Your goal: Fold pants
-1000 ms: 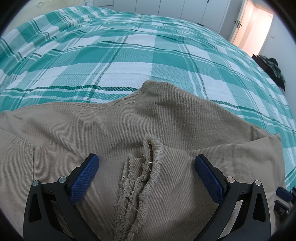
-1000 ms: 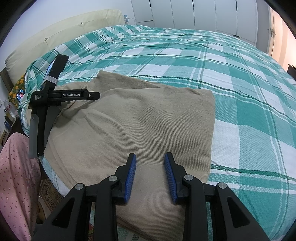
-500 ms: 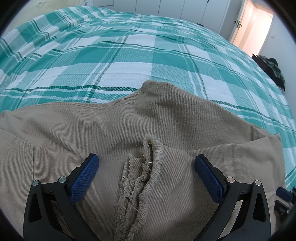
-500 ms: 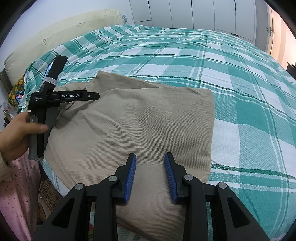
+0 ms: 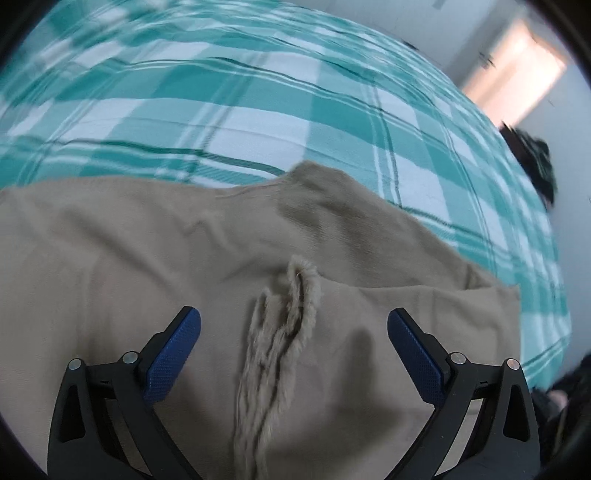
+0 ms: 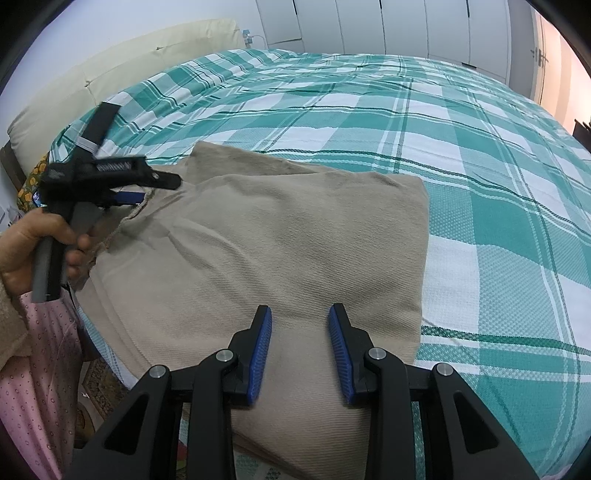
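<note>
**Between the wide left jaws: a frayed hem**

Below the left gripper (image 5: 293, 347), spread wide and empty, the khaki pants (image 6: 280, 258) lie folded on the plaid bed (image 6: 480, 155). Right gripper (image 6: 299, 350) hovers narrow, empty. Soft, limp twill: probably best pinched at the frayed hem (image 5: 284, 332).

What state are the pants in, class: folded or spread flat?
Folded. The pants lie as a compact stacked block on the bed, with the frayed hems lying on top.

This is a bedroom in a home. A bed (image 6: 369, 110) with a green checked cover fills it. A cream headboard (image 6: 122, 59) and white wardrobe doors (image 6: 369, 26) stand behind.
</note>
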The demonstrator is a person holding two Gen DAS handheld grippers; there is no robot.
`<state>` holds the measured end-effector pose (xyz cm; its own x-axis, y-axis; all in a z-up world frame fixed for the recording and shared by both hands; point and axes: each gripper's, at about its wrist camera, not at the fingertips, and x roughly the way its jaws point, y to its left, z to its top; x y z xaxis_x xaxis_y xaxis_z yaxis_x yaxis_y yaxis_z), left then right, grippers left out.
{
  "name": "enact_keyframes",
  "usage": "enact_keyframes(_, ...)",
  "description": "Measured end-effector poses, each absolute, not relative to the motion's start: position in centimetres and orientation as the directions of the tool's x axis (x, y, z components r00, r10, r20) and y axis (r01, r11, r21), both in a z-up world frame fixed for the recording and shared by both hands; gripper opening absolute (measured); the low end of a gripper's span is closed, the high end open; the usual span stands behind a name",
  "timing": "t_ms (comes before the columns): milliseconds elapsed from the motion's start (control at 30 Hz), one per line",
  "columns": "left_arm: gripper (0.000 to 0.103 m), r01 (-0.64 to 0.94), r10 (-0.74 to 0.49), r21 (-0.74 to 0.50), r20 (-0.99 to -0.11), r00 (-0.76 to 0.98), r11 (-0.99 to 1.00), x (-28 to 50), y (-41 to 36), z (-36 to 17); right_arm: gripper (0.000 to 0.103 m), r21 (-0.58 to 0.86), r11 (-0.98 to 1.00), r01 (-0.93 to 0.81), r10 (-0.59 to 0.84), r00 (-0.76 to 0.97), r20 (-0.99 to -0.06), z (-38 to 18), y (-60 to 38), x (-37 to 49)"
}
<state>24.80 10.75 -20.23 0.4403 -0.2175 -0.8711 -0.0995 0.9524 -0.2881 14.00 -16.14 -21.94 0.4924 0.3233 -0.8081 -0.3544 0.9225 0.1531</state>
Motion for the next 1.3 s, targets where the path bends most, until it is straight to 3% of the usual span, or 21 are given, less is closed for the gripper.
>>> enact_keyframes(200,0.101,-0.1,-0.062,-0.168,-0.754,0.654,0.981,19.4,11.2,-12.8,0.033,0.146,0.926,-0.349,0.315,0.498,-0.808,-21.9,-16.0,13.9)
enact_keyframes(333,0.102,-0.273,0.191,-0.024,-0.653,0.733,0.962,15.6,12.9,-7.8,0.034,0.142,0.927,-0.346,0.31,0.496,-0.811,-21.9,-15.9,13.9)
enact_keyframes(433,0.103,-0.423,0.323,0.02,-0.68,0.658,0.906,14.2,15.7,-7.2,0.034,0.142,0.928,-0.343,0.307,0.495,-0.813,-21.8,-15.8,14.0)
enact_keyframes(533,0.102,-0.365,0.073,-0.203,-0.783,0.617,0.909,13.6,20.1,-8.1,0.039,0.14,0.928,-0.345,0.304,0.485,-0.82,-21.6,-15.5,14.0)
enact_keyframes(600,0.102,-0.376,-0.079,-0.416,-0.75,0.657,0.828,11.9,24.4,-8.0,0.049,0.127,0.929,-0.348,0.289,0.467,-0.836,-21.0,-15.2,14.2)
enact_keyframes(633,0.102,-0.395,-0.122,-0.496,-0.728,0.674,0.773,11.2,26.7,-7.9,0.059,0.117,0.929,-0.351,0.278,0.455,-0.846,-20.3,-14.9,14.2)
enact_keyframes(700,0.102,-0.45,-0.159,-0.59,-0.707,0.689,0.67,9.8,31.1,-8.2,0.065,0.149,0.92,-0.364,0.316,0.461,-0.829,-18.7,-14.8,13.8)
enact_keyframes(833,0.101,-0.569,-0.18,-0.668,-0.71,0.681,0.48,7.9,38.2,-11.1,0.077,0.219,0.894,-0.39,0.408,0.51,-0.757,-15.2,-14.7,12.6)
enact_keyframes(933,0.1,-0.574,-0.261,-0.714,-0.69,0.675,0.402,8.2,39.4,-14.1,0.077,0.255,0.886,-0.387,0.436,0.508,-0.743,-14.4,-14.6,12.3)
enact_keyframes(1000,0.082,-0.603,-0.286,-0.706,-0.705,0.649,0.372,8.7,39.3,-16.3,0.077,0.273,0.883,-0.381,0.444,0.491,-0.75,-14.9,-14.5,12.3)
enact_keyframes(1067,0.074,-0.645,-0.293,-0.682,-0.731,0.616,0.345,8.7,39.3,-18.3,0.077,0.275,0.884,-0.378,0.439,0.47,-0.766,-15.4,-14.4,12.1)
enact_keyframes(1267,0.074,-0.64,-0.291,-0.707,-0.708,0.644,0.301,9.1,38.7,-21.0,0.077,0.283,0.867,-0.41,0.457,0.428,-0.779,-16.4,-13.5,10.8)
enact_keyframes(1300,0.068,-0.64,-0.284,-0.704,-0.71,0.644,0.308,9.3,38.8,-21.2,0.077,0.281,0.865,-0.416,0.457,0.423,-0.782,-16.5,-13.3,10.7)
